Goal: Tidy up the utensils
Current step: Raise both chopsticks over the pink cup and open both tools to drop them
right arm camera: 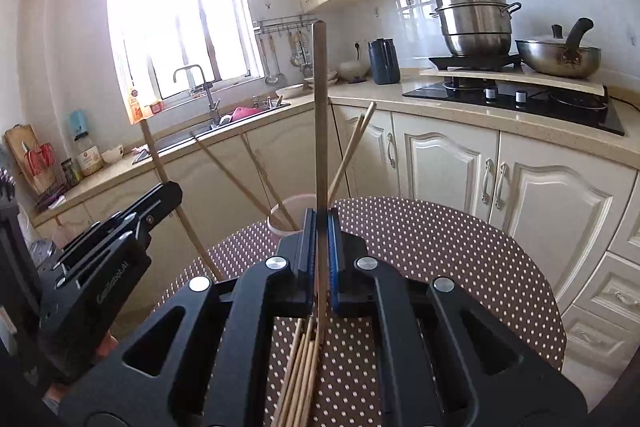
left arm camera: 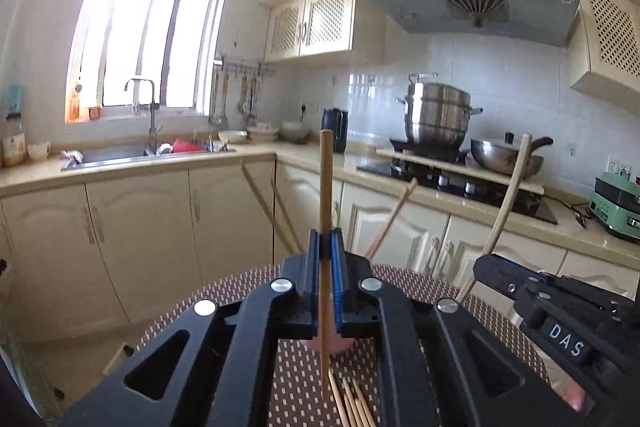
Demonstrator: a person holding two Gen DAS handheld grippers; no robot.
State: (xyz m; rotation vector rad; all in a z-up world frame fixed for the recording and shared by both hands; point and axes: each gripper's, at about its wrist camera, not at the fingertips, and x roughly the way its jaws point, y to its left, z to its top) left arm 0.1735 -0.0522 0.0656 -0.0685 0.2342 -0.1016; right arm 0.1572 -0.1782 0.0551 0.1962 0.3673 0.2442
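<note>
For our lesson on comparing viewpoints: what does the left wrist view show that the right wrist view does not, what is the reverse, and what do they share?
Only the left wrist view: a green appliance on the counter at far right.
Only the right wrist view: a cutting board leaning at far left, and the pink cup's rim.
Both: each gripper shut on one upright chopstick, loose chopsticks on the dotted mat, steamer pot.

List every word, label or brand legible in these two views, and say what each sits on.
"DAS": white letters on the black right gripper, seen from the left wrist.
Pale script on the black left gripper: too blurred to read.
Labels on the counter bottles and the range hood: too small.
</note>
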